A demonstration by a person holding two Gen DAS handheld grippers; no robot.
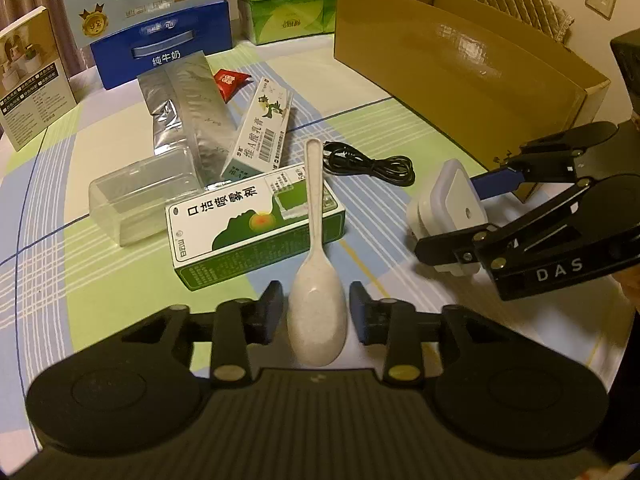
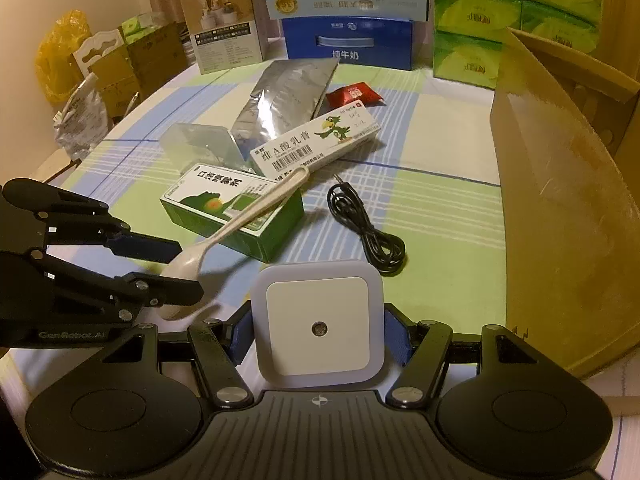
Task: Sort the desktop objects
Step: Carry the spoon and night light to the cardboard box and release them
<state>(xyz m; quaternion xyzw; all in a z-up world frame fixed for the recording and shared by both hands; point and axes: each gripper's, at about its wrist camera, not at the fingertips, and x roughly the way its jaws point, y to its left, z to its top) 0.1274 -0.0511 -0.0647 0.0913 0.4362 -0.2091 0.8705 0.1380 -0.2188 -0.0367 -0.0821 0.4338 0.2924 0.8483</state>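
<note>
The left gripper (image 1: 316,312) reached low over the near edge of the checked green-and-blue tablecloth (image 1: 120,280), its two fingers spread on either side of the bowl of one speckled beige plastic spoon (image 1: 316,280) without clearly touching it; the spoon's handle leaned up across one green-and-white spray carton (image 1: 256,224). The right gripper (image 2: 318,332) came in level from the right edge, its blue-padded fingers clamped on the sides of one square white plug-in night light (image 2: 318,320), held just above the cloth.

Toward the middle of the cloth lay one white ointment carton with a green dinosaur (image 1: 260,132), one silver foil pouch (image 1: 188,108), one clear plastic box (image 1: 140,200), one red sachet (image 1: 230,80) and one coiled black cable (image 1: 372,166). One open brown cardboard box (image 1: 460,64) stood along the right edge. At the far edge stood two stacked milk cartons (image 1: 160,20), a stack of green tissue packs (image 1: 288,0) and one beige product box (image 1: 32,80).
</note>
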